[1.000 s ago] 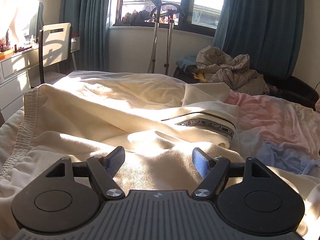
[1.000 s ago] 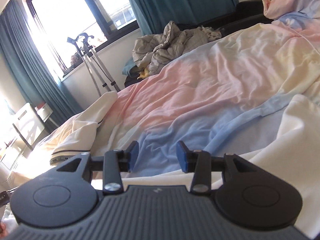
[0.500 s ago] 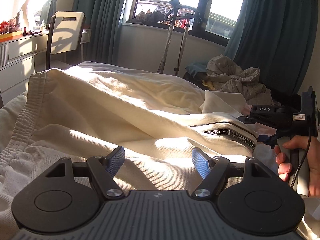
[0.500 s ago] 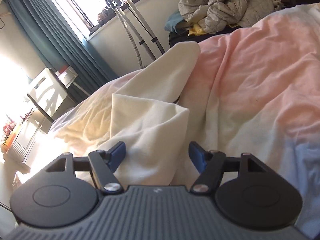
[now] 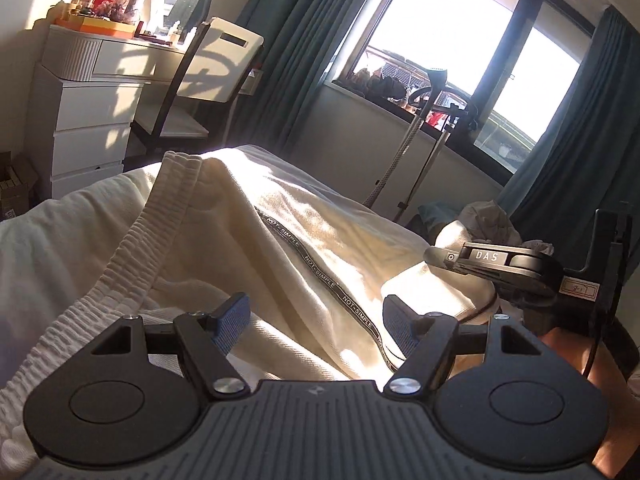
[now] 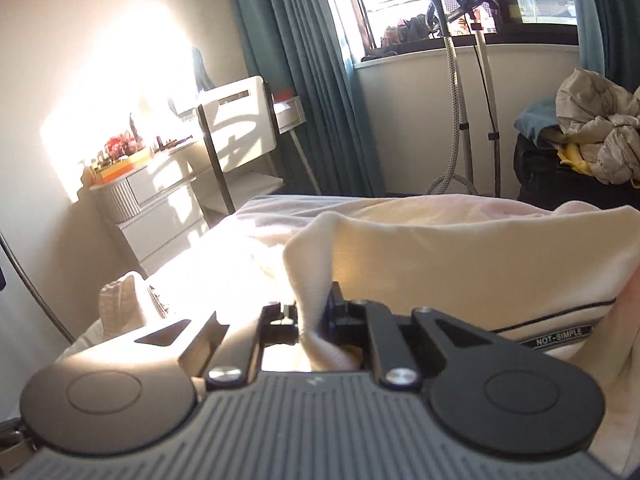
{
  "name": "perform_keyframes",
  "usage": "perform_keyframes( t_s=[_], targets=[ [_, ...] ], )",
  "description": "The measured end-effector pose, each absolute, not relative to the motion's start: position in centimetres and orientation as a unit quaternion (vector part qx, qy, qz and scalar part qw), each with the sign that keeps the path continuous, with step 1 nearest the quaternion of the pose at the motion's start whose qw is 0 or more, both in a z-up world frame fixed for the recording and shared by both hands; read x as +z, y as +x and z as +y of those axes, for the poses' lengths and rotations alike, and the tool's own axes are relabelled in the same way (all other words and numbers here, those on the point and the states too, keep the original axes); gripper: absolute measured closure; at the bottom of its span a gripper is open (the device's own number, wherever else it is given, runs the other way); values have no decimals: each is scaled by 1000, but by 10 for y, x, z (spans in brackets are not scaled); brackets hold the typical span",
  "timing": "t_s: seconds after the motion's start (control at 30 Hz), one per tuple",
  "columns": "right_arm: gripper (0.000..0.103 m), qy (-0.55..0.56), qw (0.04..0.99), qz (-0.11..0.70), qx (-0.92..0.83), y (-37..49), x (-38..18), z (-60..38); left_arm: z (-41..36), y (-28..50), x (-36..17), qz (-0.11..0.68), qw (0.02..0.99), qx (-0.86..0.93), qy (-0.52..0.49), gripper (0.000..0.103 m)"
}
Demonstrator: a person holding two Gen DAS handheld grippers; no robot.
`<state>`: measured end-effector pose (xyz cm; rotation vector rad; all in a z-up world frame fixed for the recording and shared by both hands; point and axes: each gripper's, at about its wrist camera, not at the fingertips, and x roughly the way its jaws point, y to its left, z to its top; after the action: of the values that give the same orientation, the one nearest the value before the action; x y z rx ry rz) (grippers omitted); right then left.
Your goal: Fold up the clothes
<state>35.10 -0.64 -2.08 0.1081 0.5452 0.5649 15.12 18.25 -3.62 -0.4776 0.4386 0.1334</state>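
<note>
The cream trousers are spread across the bed, filling the middle of both frames. The jaws of the right gripper have just been closing and are pinched on a cream fold at lower centre. The left gripper is seen with jaws wide apart, empty, over the printed side stripe.

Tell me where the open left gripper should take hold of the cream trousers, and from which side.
Probably the ribbed waistband. Its thick edge stands up as a ridge left of the left gripper, whose jaws hang open over flat cloth of the cream trousers. Come in from the left, straddling that ridge. The right gripper has just closed on a fold of the far end.
</note>
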Motion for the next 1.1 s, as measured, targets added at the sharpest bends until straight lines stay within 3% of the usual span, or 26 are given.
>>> perform_keyframes(
  t_s=[0.1,0.17,0.2,0.23,0.4,0.53,0.8,0.83,0.9,0.93,1.1],
  targets=[
    [80,44,919,284,269,360,-27,-8,177,152,-37,225,945,57,-230,27],
    [65,80,920,269,272,359,-23,-28,173,152,-39,233,944,48,-230,27],
    [49,100,921,260,274,358,-21,-39,171,151,-40,236,943,44,-231,27],
    [39,130,922,242,274,356,-17,-55,169,151,-41,239,942,40,-232,27],
    [36,254,932,180,185,364,-18,-149,154,150,-44,238,945,16,-224,27],
    [36,340,917,205,35,387,-55,-216,141,155,-51,239,950,10,-199,27],
    [39,373,887,265,68,431,-116,-216,139,171,-67,243,950,11,-196,27],
    [48,348,895,271,68,433,-113,-204,138,171,-69,241,950,8,-198,27],
    [77,300,910,278,66,436,-106,-183,139,171,-68,232,950,-3,-208,27],
    [85,290,918,265,58,430,-99,-178,139,171,-68,227,950,-9,-213,27],
    [89,209,960,185,-5,387,-32,-173,134,164,-63,210,953,-33,-215,27]
  ],
)
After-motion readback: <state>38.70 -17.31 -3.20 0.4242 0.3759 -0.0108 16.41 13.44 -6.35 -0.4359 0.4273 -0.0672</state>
